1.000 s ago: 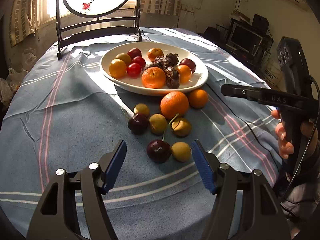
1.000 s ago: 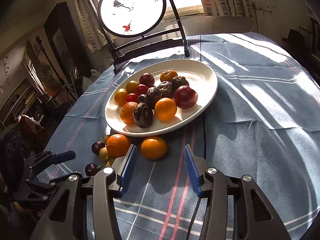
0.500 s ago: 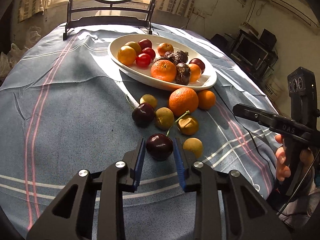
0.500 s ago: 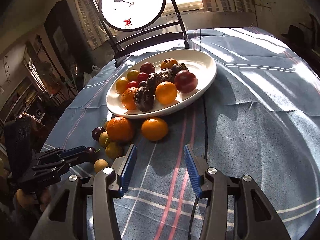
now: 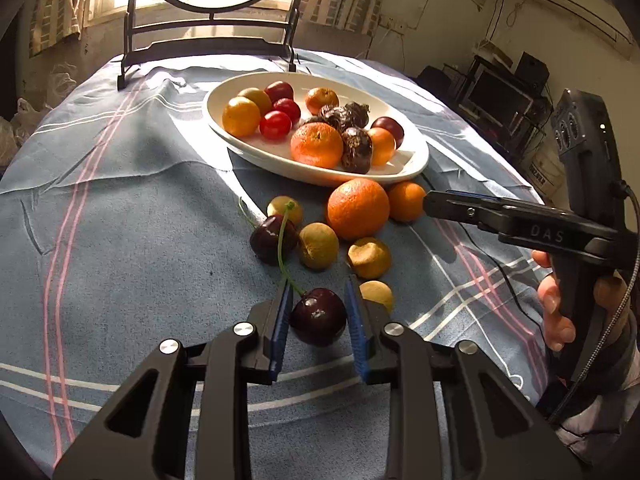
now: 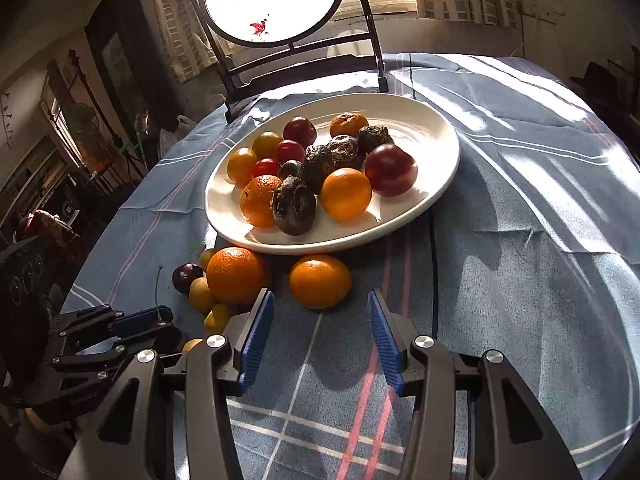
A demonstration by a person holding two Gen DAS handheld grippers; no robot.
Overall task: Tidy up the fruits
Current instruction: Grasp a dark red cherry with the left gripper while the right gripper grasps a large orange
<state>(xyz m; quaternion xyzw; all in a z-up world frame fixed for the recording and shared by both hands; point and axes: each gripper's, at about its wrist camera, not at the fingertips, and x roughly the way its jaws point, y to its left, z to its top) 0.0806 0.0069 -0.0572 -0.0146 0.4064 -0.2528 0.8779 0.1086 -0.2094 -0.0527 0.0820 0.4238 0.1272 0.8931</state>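
Pinching a cherry (image 5: 319, 316) in my left gripper (image 5: 319, 320) near the table's front edge, bound for the plate (image 5: 256, 152); right gripper (image 6: 318, 334) hangs open, empty, facing an orange (image 6: 320, 280).

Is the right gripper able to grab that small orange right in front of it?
Probably yes. The right gripper is open, the small orange sits just ahead on the tablecloth, and nothing lies between them.

Glossy cherry (image 5: 319, 317); smooth glazed plate (image 5: 416, 160); matt woven tablecloth (image 5: 140, 240).
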